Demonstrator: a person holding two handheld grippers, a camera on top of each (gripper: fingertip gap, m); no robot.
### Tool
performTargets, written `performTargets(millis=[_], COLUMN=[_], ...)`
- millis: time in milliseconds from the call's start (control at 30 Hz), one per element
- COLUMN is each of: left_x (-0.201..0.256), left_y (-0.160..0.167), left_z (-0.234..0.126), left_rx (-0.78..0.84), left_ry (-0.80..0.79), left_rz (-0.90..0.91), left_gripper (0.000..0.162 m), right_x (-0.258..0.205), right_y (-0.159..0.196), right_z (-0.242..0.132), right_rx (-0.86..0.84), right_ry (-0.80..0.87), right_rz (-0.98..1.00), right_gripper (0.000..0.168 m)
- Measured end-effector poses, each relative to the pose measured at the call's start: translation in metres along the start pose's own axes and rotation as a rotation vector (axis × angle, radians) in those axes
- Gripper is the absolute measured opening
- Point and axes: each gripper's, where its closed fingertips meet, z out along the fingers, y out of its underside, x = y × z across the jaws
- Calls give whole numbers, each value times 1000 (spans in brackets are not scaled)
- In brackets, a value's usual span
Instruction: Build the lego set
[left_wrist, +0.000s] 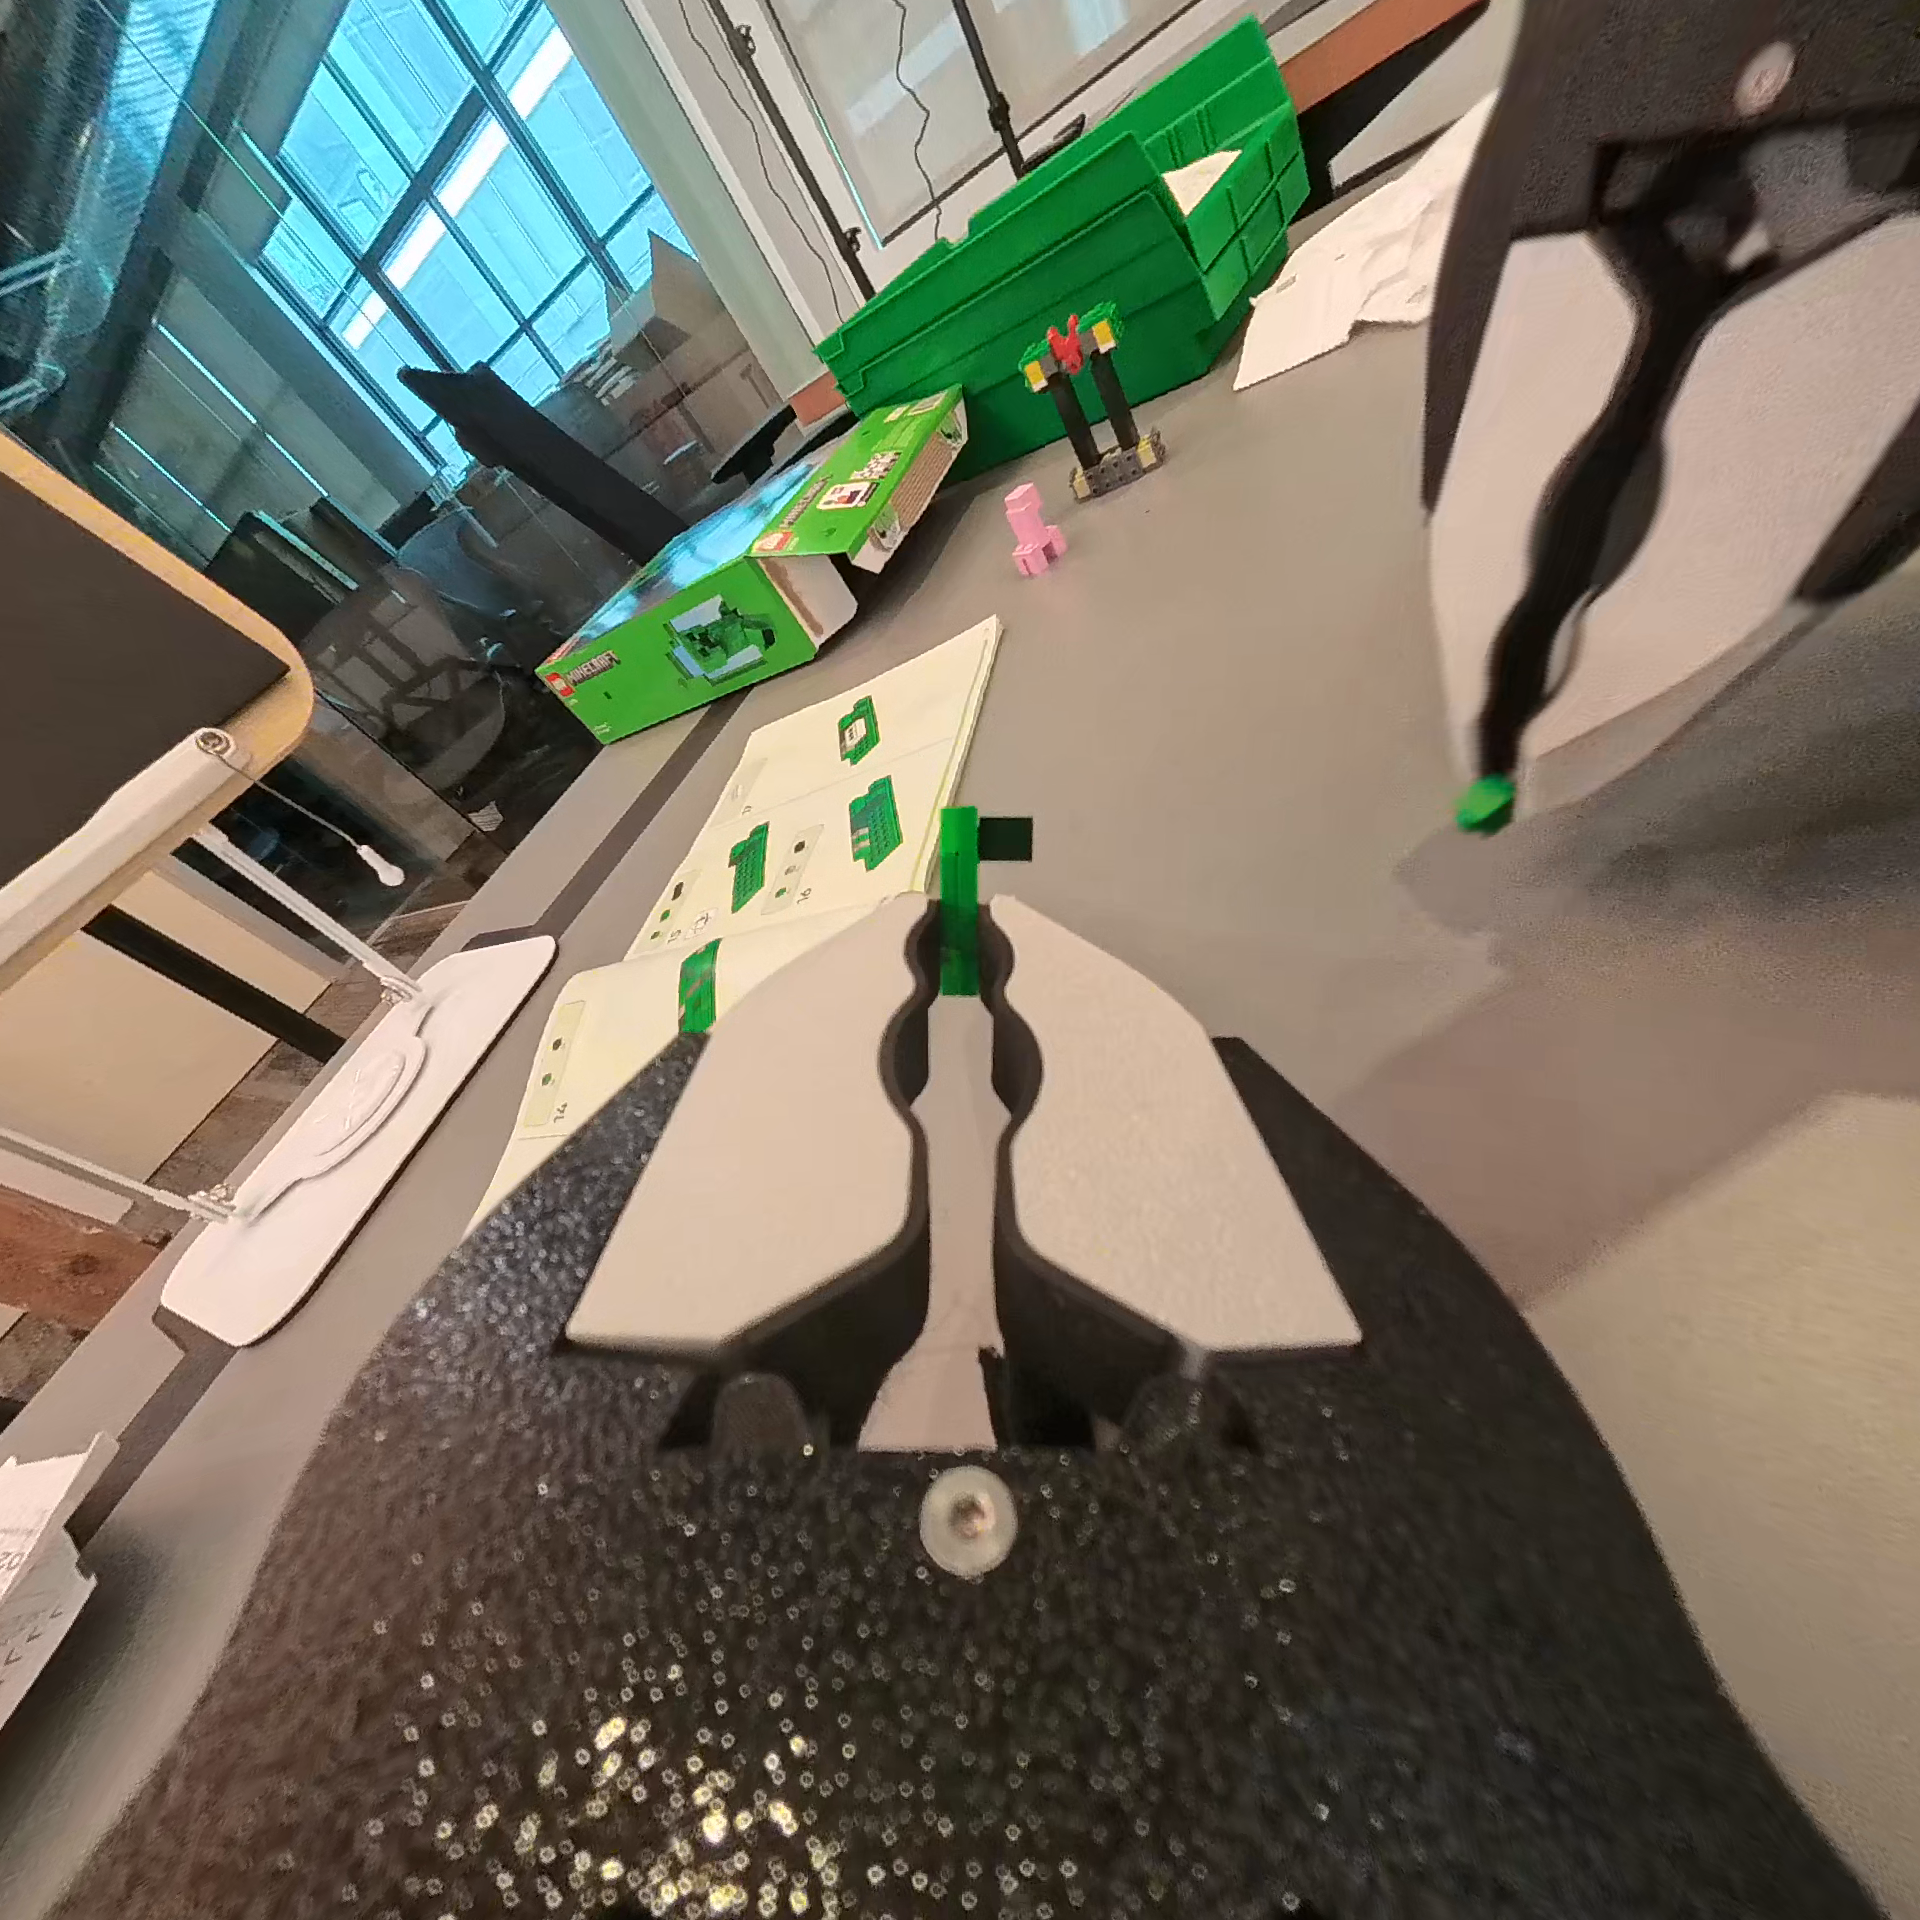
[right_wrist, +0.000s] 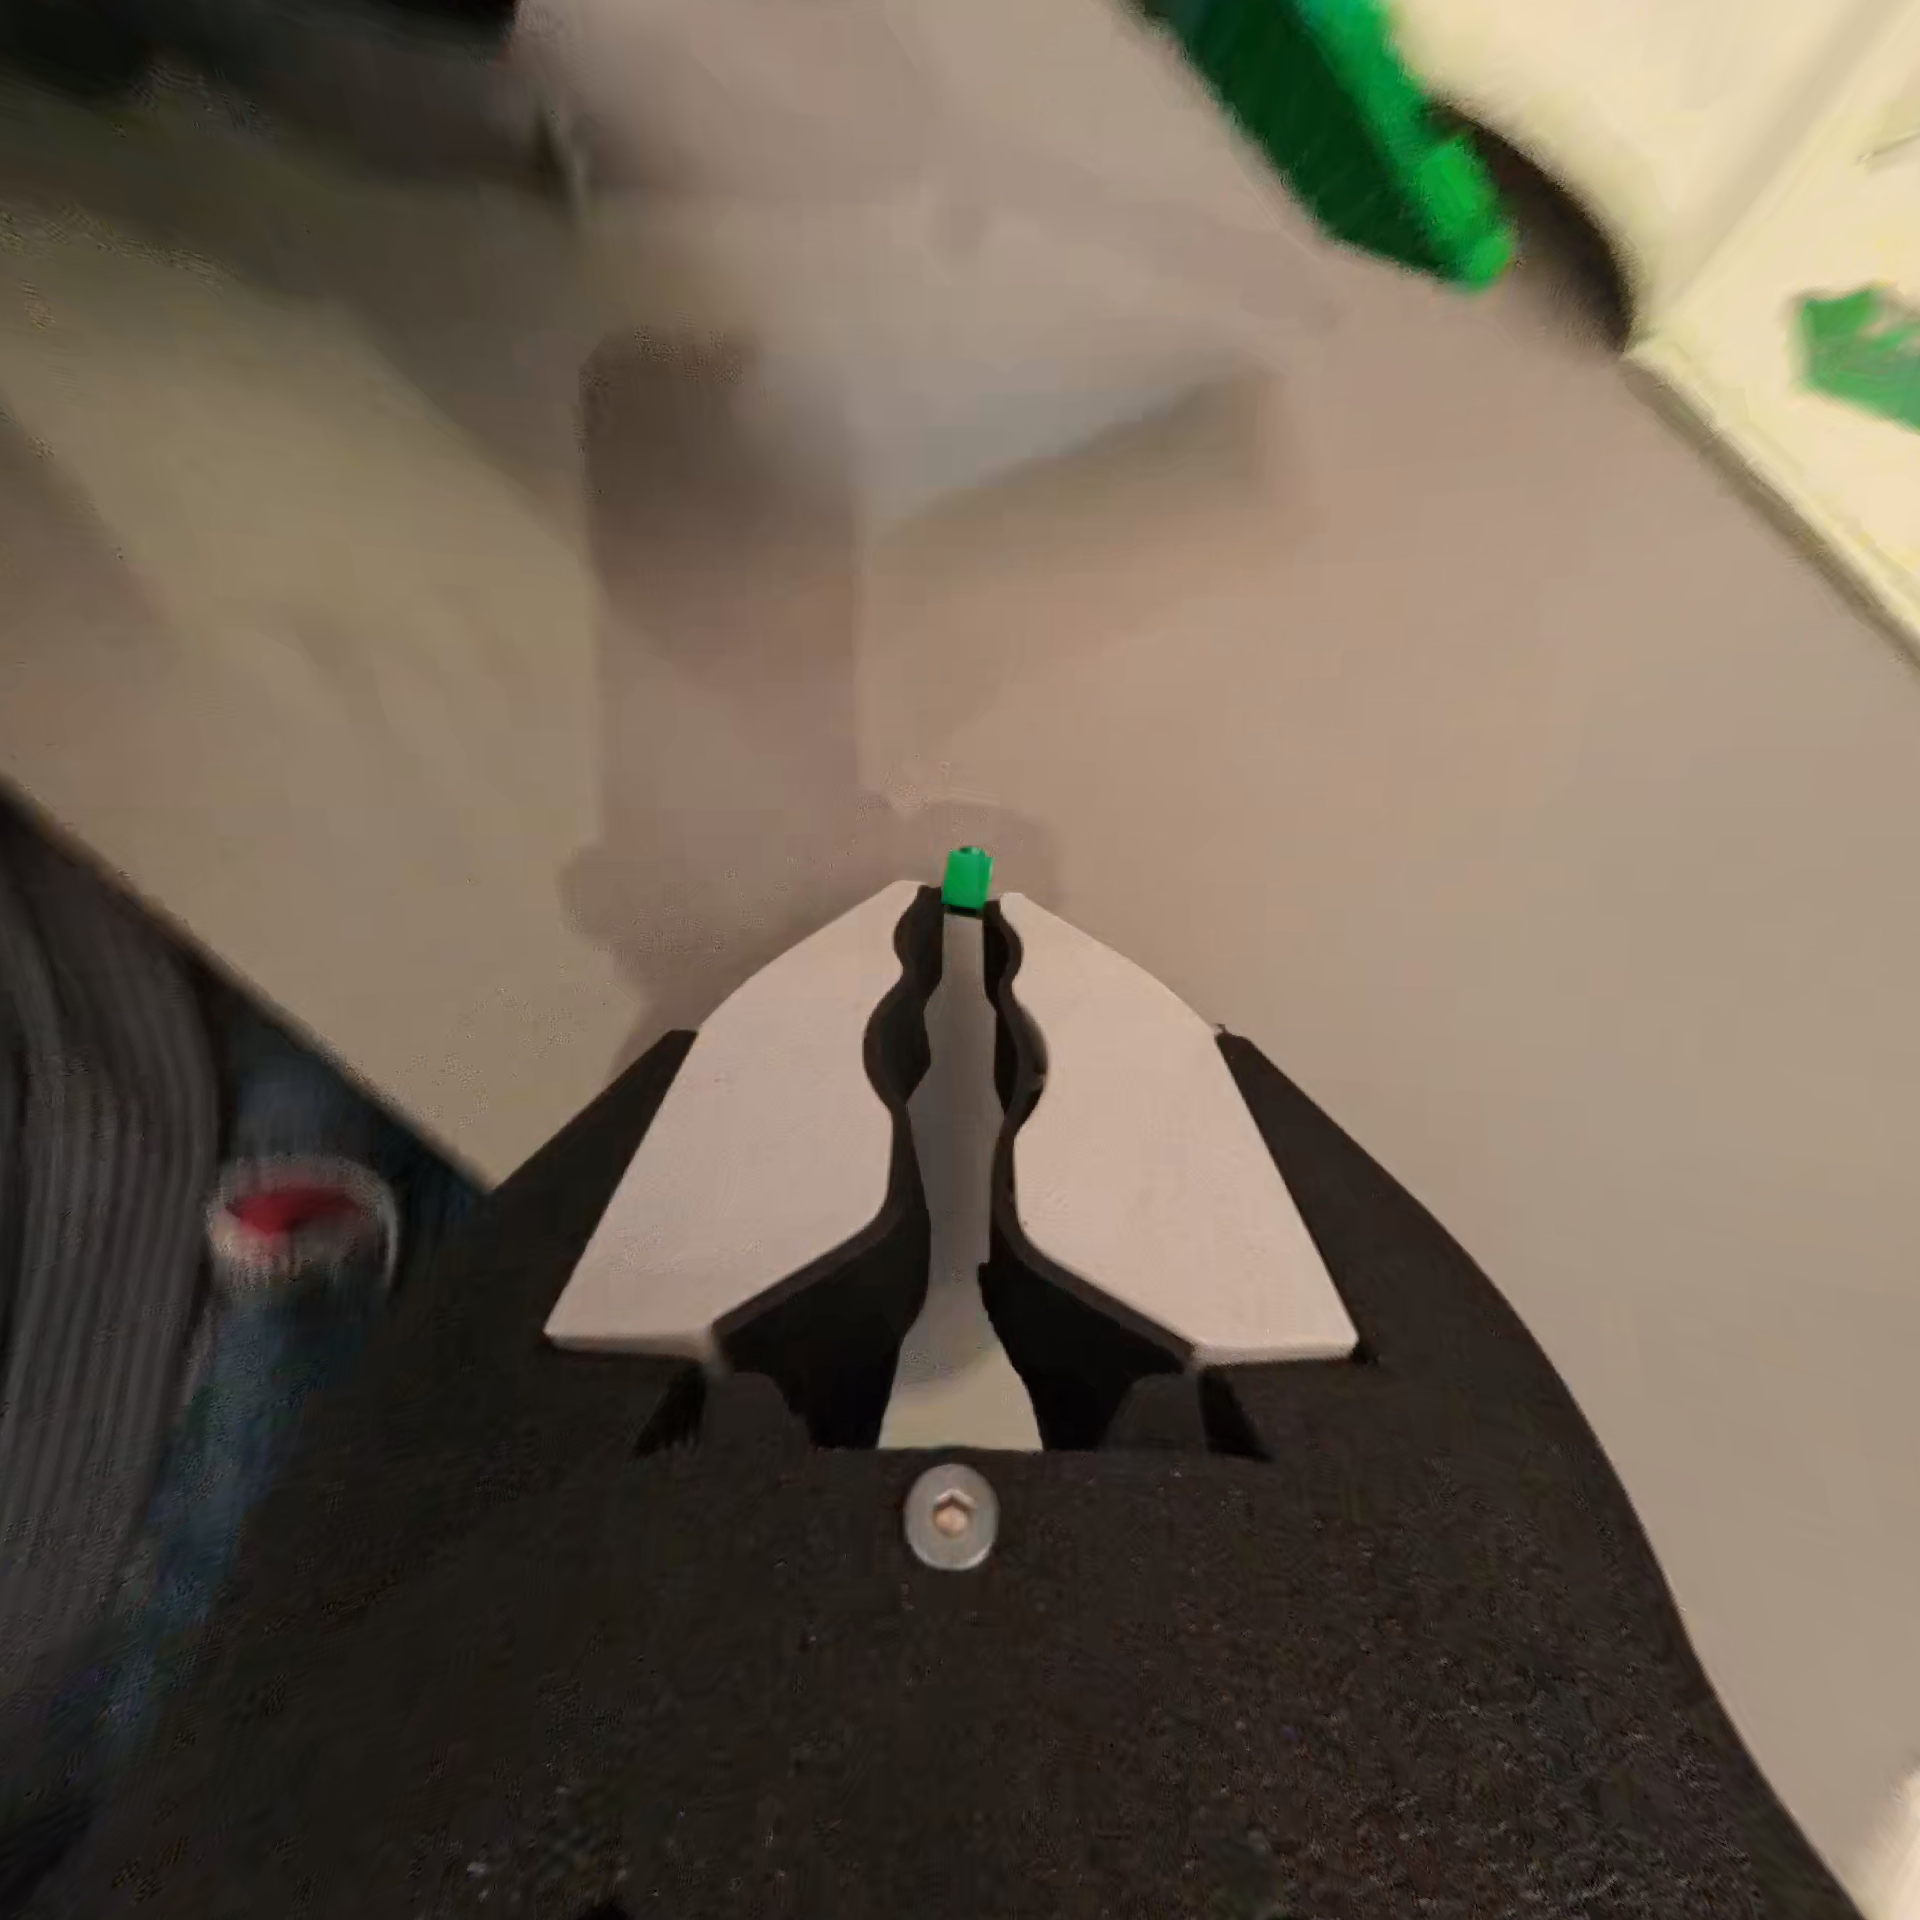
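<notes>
In the right wrist view, motion blur smears a green shape (right_wrist: 1382, 156) and the booklet (right_wrist: 1766, 343) beside it, cut by the edge. A red-topped object (right_wrist: 296, 1226) left of the hand-held gripper is unidentifiable.

An office: tall glass-partition windows (left_wrist: 343, 260), desk chair (left_wrist: 540, 457), long grey table (left_wrist: 1195, 665).

Grey table top (left_wrist: 1195, 727): matte, lit evenly, filling most of the left wrist view. Large windows (left_wrist: 343, 239): dark metal frames, blue-tinted daylight admitted, set along the far left. Dark office chair (left_wrist: 540, 457): placed before the glazing, near the table's far edge. Light wood-edged desk (left_wrist: 135, 644) with a dark top: seen at left. Wood-patterned floor (left_wrist: 73, 1257): glimpsed below at lower left. Pale wall panels (left_wrist: 831, 94): seen at top centre.
</notes>
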Motion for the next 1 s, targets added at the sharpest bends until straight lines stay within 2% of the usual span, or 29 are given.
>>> performTargets(millis=[100,167,200,267,400,500,567,633,833,1000], left_x=[1,1,0,-4,-14,-19,-22,-25,-21,-17], left_y=[1,1,2,2,-4,-10,-16,-19,-16,4], left_z=[0,0,-1,-2,-4,-5,-7,-7,-4,2], left_rx=[2,1,-1,-1,26,26,14,-7,-76,-145], left_ry=[5,10,10,-3,-45,-57,-45,-36,-18,3], left_rz=[-10,-22,-31,-39,-23,-36,-79,-110,-66,-57], left_gripper=[5,5,5,5,5,5,5,5,5,6], right_x=[8,19,21,24,8,13,20,19,25,27], right_y=[24,21,16,-7,-84,-116,-122,-126,-127,-108], right_z=[-12,-13,-14,-16,-35,-52,-53,-51,-47,-23], right_rx=[-279,-302,-274,-114,410,699,726,704,713,622], right_ry=[-37,-21,-31,-23,-81,17,177,253,258,220], right_rz=[-127,-200,-218,-196,47,186,145,121,190,229], right_gripper=[7,7,7,7,7,7,7,7,7,7])
